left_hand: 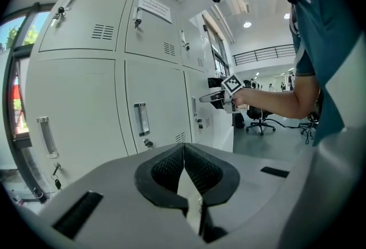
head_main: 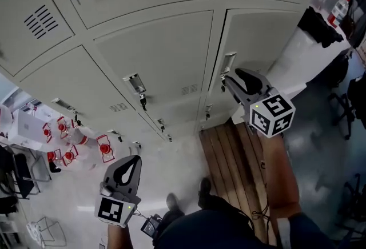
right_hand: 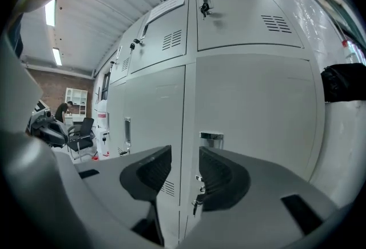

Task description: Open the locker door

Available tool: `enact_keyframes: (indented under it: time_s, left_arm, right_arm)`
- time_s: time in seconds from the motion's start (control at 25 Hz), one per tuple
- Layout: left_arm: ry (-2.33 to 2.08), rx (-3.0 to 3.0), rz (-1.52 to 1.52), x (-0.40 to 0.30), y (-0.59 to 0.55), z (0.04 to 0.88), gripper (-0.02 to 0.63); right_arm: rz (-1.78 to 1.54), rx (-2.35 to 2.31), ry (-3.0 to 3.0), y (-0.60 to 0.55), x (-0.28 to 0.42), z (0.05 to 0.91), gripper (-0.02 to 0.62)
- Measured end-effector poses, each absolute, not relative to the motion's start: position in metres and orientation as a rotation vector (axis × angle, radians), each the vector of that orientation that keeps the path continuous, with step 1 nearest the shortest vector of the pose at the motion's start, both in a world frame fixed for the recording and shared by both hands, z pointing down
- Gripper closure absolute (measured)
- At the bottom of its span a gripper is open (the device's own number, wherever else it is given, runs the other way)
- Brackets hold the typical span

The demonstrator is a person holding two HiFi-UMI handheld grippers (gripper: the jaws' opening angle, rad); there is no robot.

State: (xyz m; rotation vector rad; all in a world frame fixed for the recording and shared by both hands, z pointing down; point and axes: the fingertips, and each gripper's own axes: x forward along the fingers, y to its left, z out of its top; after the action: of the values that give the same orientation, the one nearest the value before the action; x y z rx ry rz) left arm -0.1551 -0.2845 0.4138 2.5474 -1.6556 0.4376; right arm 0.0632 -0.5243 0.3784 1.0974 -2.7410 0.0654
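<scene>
The right tongs (head_main: 228, 79) stood spread and empty just beside the chrome handle (head_main: 228, 63) of the closed pale grey metal locker door (head_main: 260, 39). The left tongs (head_main: 130, 168), well below that handle, were pressed together.

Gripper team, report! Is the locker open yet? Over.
Right gripper open, aimed at chrome handle. Left gripper shut, empty. Pale grey metal locker door shut. Nothing blocking.

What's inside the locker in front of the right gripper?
Its inside is hidden: the locker door is shut. Only the outside shows: a metal handle near its left edge, with a key hanging below. The right gripper, jaws apart, holds nothing.
</scene>
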Motion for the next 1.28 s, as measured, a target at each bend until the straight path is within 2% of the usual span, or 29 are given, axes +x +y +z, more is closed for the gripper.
enact_keyframes:
  time_s: [1.28]
  left_arm:
    - [-1.614,2.478,0.503,-0.159,-0.271,0.452,0.588]
  right_arm:
    - [0.082,1.128,-2.699,-0.573,0.041,0.42,0.44]
